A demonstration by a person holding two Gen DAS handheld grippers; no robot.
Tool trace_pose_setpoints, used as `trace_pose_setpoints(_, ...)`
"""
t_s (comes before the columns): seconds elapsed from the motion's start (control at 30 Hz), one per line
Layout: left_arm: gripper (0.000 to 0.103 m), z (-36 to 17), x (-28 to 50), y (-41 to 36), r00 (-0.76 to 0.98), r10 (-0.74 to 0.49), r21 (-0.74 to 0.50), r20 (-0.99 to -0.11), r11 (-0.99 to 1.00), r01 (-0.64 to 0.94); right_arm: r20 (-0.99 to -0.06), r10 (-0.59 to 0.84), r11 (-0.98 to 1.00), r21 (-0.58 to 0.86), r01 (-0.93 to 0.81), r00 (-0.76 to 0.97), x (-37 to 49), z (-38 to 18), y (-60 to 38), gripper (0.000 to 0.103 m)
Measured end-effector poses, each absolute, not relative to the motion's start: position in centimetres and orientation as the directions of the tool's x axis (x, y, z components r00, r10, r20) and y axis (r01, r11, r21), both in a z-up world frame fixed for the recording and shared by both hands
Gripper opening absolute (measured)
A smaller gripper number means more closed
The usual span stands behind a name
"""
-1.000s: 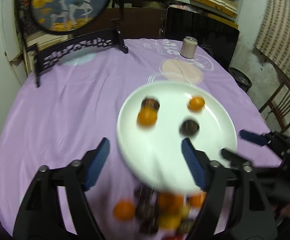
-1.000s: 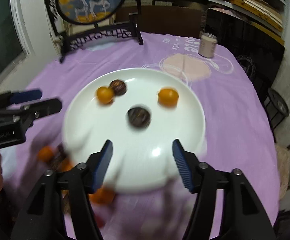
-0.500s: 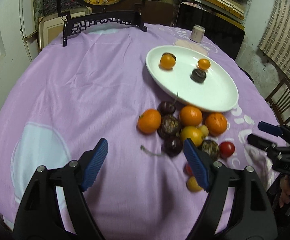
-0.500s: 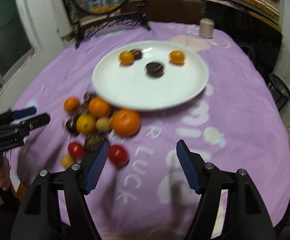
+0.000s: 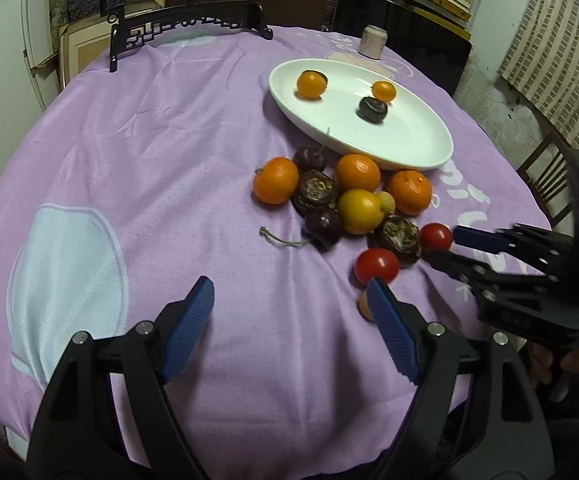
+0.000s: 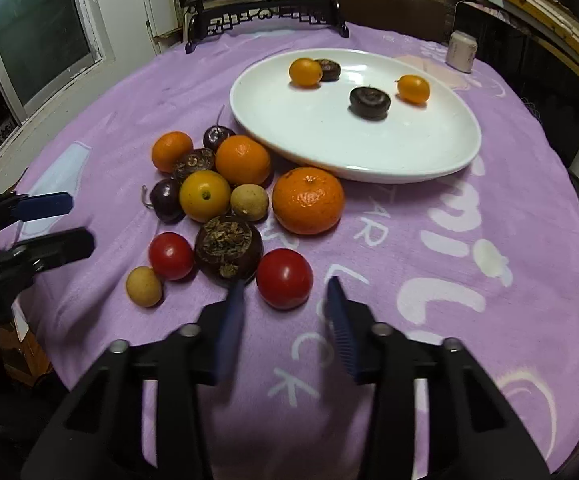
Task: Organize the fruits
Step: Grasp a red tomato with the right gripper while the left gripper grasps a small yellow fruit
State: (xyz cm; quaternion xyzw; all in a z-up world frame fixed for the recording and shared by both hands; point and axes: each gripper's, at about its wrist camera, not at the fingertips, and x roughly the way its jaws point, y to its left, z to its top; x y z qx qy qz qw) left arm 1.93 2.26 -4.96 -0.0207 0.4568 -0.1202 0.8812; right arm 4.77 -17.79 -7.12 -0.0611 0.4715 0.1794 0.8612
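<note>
The cherry tomato nearest the right gripper lies on the purple tabletop, at the near edge of the loose fruit cluster and well short of the white plate. It sits directly ahead of the gripper, just beyond the fingertips and centred on the gap between them. The jaws are closing, narrowed to little more than the tomato's width; nothing lies between the pads yet and nothing is held. The tomato is near round, so it presents no long axis to align with.

A dark, rough-topped fruit touches the tomato on the side away from the plate, close to the gripper's left finger. In my judgement that finger risks nudging it on the way in.

A second cherry tomato lies beyond that dark fruit, just ahead of the left gripper, whose jaws stand wide and empty.

Four pieces already rest on the plate; the mandarins and other fruits beside it remain unsorted. The right hand is the nearer for this pick.
</note>
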Motion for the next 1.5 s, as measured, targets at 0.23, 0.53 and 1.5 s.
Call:
trace_pose_setpoints(0.23,0.081,-4.7,1.1,0.0,0.542,-0.237,-0.115,-0.806,0.961,0.249,-0.831,0.266,0.931,0.09,-0.354,0.488,5.3,-7.7,-18.4,0.03)
trace_pose_setpoints(0.53,0.078,-5.9,0.8,-4.1,0.495,-0.248,-0.082,-0.833,0.94,0.332,-0.822,0.242,0.962,0.132,-0.241,0.515,4.0,-7.4,-23.0,0.03)
trace_pose_setpoints(1.5,0.025,-3.7,3.1,-2.4,0.55,-0.243,-0.084,-0.799,0.951,0.298,-0.803,0.271,0.958,0.169,-0.233,0.531,4.6,-5.8,-23.6,0.03)
